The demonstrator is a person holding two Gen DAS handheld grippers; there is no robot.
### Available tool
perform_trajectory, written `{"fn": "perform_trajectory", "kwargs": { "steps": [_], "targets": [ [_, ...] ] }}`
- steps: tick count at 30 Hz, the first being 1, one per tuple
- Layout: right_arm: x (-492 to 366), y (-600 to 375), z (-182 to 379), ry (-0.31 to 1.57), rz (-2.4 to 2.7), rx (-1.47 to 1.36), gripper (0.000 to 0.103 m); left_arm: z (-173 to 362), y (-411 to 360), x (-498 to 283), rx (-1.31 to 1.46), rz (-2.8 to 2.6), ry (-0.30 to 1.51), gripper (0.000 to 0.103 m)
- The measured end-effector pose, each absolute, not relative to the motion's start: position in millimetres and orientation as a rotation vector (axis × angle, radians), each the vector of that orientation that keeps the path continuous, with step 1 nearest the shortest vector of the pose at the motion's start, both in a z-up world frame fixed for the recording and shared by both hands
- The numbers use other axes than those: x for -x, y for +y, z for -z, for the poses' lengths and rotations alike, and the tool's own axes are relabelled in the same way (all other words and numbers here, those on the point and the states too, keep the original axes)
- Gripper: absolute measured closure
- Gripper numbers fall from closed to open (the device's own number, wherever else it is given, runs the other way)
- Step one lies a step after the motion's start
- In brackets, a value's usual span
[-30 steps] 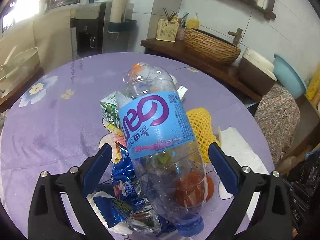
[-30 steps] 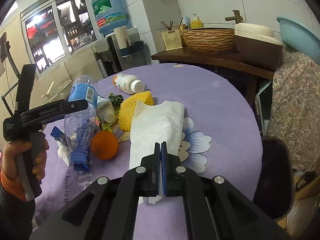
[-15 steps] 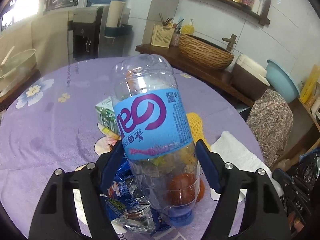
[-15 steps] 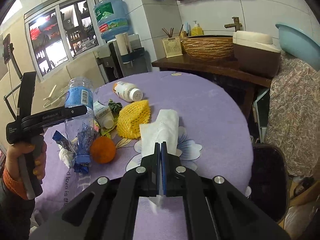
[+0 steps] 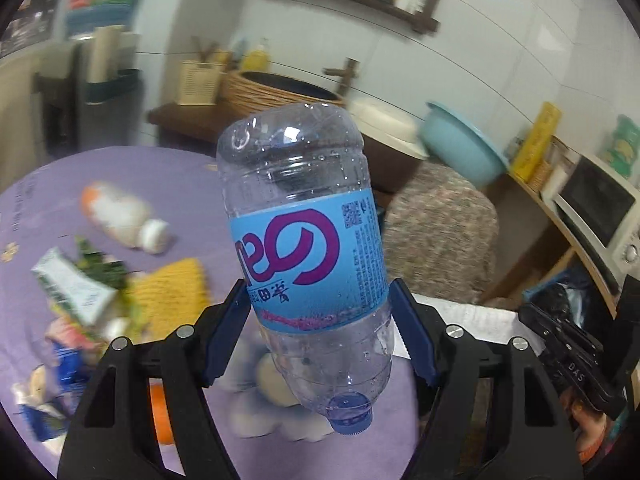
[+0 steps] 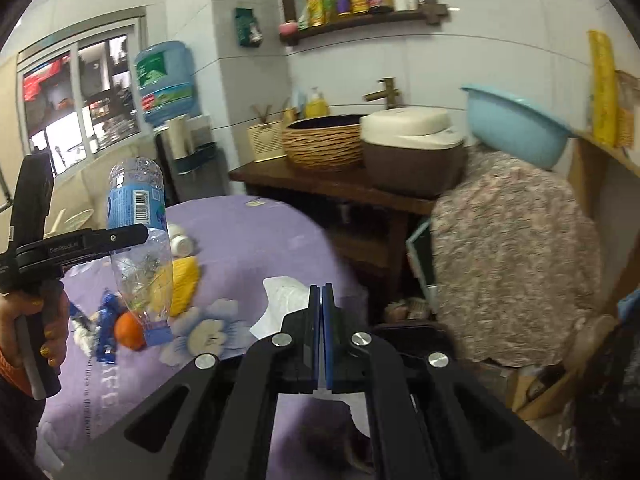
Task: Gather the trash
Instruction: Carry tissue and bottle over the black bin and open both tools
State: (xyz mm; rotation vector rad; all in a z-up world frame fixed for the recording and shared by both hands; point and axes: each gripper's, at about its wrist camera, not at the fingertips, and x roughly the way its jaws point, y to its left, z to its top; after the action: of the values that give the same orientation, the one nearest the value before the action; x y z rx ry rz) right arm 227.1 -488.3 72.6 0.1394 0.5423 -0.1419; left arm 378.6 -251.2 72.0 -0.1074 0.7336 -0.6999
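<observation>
My left gripper is shut on an empty clear plastic bottle with a blue label, held cap down above the purple table. The bottle also shows in the right wrist view, lifted over the litter. My right gripper is shut on a white paper napkin and holds it up near the table's right edge. On the table lie a yellow foam net, a small white bottle, a green carton, blue wrappers and an orange.
A dark wooden counter behind the table holds a wicker basket and a rice cooker. A floral-covered chair with a blue basin stands to the right. A water dispenser stands at the back left.
My left gripper closed on the bottle and lifted it up off the table, swinging right. My right gripper raised the napkin and turned right toward the chair.
</observation>
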Motion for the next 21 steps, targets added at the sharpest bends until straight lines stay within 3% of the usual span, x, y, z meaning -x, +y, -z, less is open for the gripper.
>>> {"fn": "perform_trajectory", "kwargs": {
  "steps": [7, 21],
  "targets": [
    [-218.0, -547.7, -50.2, 0.608, 0.279, -0.139, 0.1, -55.4, -349.5, -365.8, 0.049, 0.805, 0.761, 0.032],
    [-214.2, -609.4, 99.3, 0.753, 0.385, -0.444, 0.1, 25.2, -508.9, -361.6, -0.19, 0.837, 0.871, 0.032]
  ]
}}
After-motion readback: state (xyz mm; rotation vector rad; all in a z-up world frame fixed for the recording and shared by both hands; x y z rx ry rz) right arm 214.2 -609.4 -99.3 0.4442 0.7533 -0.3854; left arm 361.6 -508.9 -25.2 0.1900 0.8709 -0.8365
